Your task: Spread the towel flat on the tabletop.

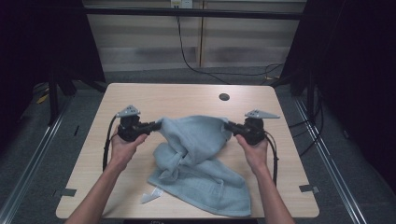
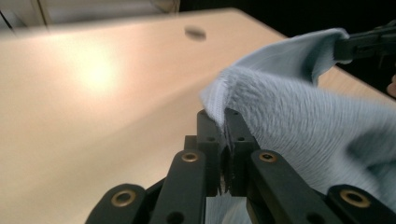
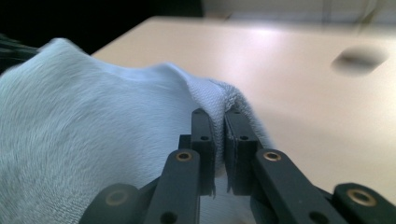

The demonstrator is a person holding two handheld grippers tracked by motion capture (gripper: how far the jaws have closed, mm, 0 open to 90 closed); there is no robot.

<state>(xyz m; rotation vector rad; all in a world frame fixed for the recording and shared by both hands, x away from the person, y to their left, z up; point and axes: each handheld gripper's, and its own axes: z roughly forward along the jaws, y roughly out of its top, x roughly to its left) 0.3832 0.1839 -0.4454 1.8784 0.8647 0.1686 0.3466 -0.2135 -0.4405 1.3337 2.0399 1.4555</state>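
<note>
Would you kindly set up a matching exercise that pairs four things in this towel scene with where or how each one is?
Things:
1. left hand-held gripper
2. right hand-held gripper
3. white tag
4. round hole in the table

Places or states:
A. lying flat by the near edge of the light blue towel
B. at the far side of the tabletop, bare of cloth
C. shut on the towel's left raised corner
D. shut on the towel's right raised corner

Pairs: 1-C, 2-D, 3-A, 4-B
</note>
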